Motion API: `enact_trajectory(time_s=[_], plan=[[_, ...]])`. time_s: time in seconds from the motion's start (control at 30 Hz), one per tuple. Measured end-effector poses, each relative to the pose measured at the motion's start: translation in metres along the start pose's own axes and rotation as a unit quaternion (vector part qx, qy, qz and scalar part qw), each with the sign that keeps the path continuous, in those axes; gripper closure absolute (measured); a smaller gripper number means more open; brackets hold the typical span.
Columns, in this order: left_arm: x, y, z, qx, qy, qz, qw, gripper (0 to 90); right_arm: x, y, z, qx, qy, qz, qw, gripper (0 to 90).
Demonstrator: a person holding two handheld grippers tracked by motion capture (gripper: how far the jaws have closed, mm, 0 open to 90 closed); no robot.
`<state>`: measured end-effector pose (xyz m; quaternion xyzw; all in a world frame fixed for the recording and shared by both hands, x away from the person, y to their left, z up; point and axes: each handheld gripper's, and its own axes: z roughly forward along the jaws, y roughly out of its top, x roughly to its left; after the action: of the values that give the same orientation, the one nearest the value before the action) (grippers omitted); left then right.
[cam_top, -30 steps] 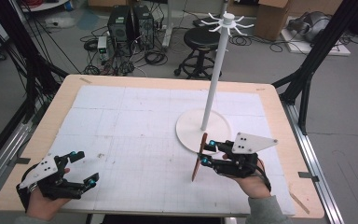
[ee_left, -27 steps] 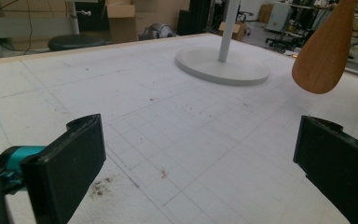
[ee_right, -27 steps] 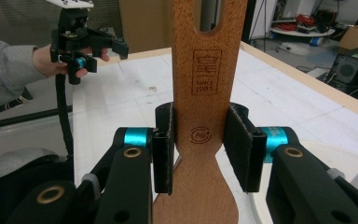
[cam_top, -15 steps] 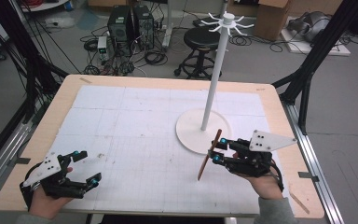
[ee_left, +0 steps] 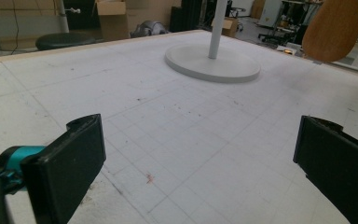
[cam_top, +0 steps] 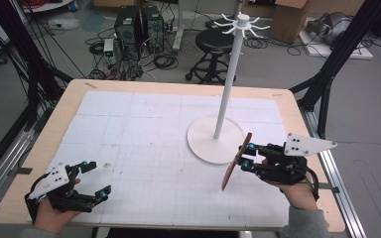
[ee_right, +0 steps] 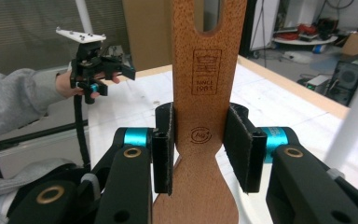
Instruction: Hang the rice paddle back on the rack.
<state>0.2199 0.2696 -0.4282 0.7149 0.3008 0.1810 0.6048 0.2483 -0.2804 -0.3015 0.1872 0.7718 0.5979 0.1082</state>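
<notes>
Wooden and reddish-brown, the spatula (cam_top: 236, 161) is what I have in my right gripper (cam_top: 246, 155): in the right gripper view its two black pads press against either side of the narrow neck of the handle, just below a stamped mark and a slotted hole, so the jaws are closed firmly on it. From the high view I see the spatula held clear of the table (cam_top: 144, 129), tilted, one end rising toward the white stand (cam_top: 226, 89) and the other hanging lower over the gridded white mat, just beside the rim of the stand's round base. My right hand (cam_top: 297, 191) sits near the table's right front corner. My left gripper (cam_top: 93, 180) is well apart from all that, near the left front corner, held in my left hand (cam_top: 49, 215); in the left gripper view its jaws stand wide apart with nothing between them, just marked mat beneath. In that same view I catch the broad end of the spatula at the upper right, past the stand's base.
</notes>
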Motion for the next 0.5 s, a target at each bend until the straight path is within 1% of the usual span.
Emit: enact_trajectory(time_s=[0.03,0.13,0.23,0.27,0.33,0.4,0.5], plan=[[0.0,0.0,-0.001,-0.002,0.001,-0.004,1.0,2.6,-0.005,0.0,-0.007,-0.003,-0.005,-0.001,1.0,64.1],[0.0,0.0,-0.003,-0.005,0.0,-0.004,1.0,2.6,-0.008,-0.001,-0.012,-0.008,-0.009,0.002,0.9999,64.1],[0.0,0.0,-0.004,-0.007,0.001,-0.006,1.0,2.6,-0.014,-0.002,-0.02,-0.021,-0.013,0.003,0.9997,64.1],[0.001,0.0,-0.004,-0.006,0.001,-0.006,1.0,2.6,-0.015,-0.001,-0.024,-0.025,-0.012,0.001,0.9996,64.1],[0.001,0.0,-0.004,-0.006,0.003,-0.007,1.0,2.6,-0.017,0.0,-0.026,-0.028,-0.012,-0.001,0.9995,64.1],[0.001,0.0,-0.004,-0.005,0.003,-0.008,1.0,2.6,-0.02,0.002,-0.029,-0.028,-0.005,0.001,0.9996,64.1],[0.001,0.0,-0.005,-0.007,0.004,-0.006,0.9999,2.6,-0.028,0.009,-0.033,-0.025,0.003,-0.004,0.9997,64.1]])
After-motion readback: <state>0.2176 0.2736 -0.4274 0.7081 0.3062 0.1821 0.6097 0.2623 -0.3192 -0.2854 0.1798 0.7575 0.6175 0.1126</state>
